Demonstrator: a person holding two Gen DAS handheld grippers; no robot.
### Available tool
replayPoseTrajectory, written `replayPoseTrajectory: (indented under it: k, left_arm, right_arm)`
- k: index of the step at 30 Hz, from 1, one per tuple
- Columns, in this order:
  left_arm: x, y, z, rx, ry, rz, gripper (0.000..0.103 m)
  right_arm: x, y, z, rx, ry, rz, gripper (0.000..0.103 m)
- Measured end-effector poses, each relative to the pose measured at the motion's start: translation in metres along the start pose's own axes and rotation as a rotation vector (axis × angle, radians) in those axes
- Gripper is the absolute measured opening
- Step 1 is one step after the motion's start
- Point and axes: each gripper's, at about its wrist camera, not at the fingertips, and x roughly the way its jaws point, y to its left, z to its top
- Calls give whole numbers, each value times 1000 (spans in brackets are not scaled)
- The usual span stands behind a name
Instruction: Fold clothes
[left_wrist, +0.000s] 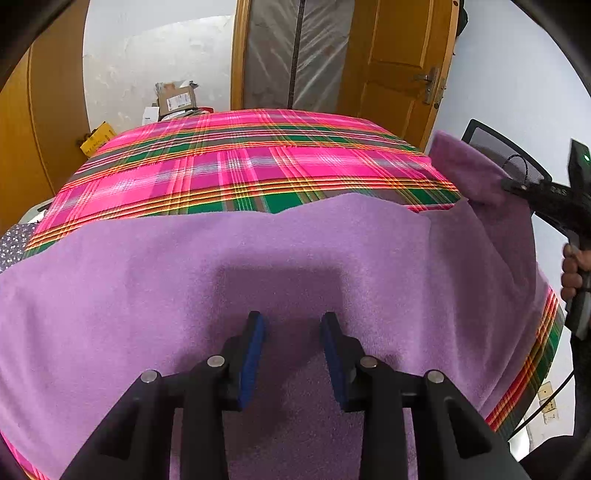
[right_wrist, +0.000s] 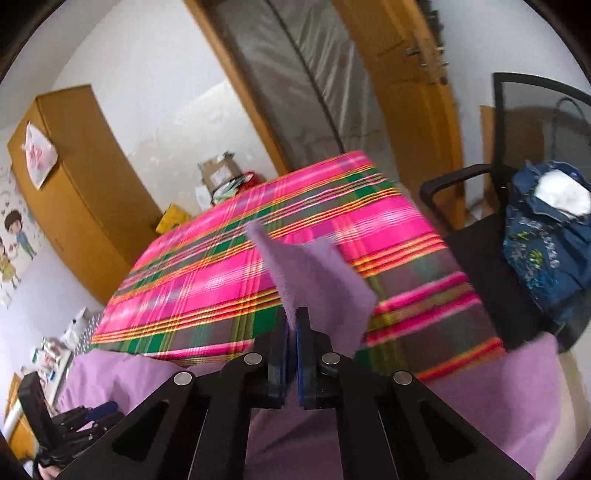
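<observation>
A purple fleece garment (left_wrist: 229, 266) lies spread over the near half of a table covered with a pink, green and orange plaid cloth (left_wrist: 236, 162). My left gripper (left_wrist: 293, 321) hovers low over the garment's middle, open, with nothing between its blue pads. My right gripper (left_wrist: 508, 184) is at the table's right side, shut on a raised flap of the garment (left_wrist: 465, 166). In the right wrist view that gripper (right_wrist: 294, 314) pinches the purple flap (right_wrist: 314, 273), which stands up above the plaid cloth (right_wrist: 221, 266). The left gripper (right_wrist: 74, 417) shows at the lower left.
A black mesh chair (right_wrist: 535, 122) with a blue denim bundle (right_wrist: 546, 240) stands right of the table. Wooden door (left_wrist: 399, 66) and plastic-covered doorway behind. A wooden cabinet (right_wrist: 70, 184) and cardboard boxes (left_wrist: 177, 98) are at the far left. A hand (left_wrist: 572, 269) holds the right gripper.
</observation>
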Motion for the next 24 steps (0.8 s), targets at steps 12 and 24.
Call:
replayPoseTrajectory:
  k: [12,24]
  left_arm:
    - [-24,-26,6,58,-38,-103,33]
    - [-23,-122,-9,350,-19,-342,33]
  right_arm:
    - [-54,-49,-48,138,-21,-96,4]
    - [-54,-48,-59,44,28,-143,33]
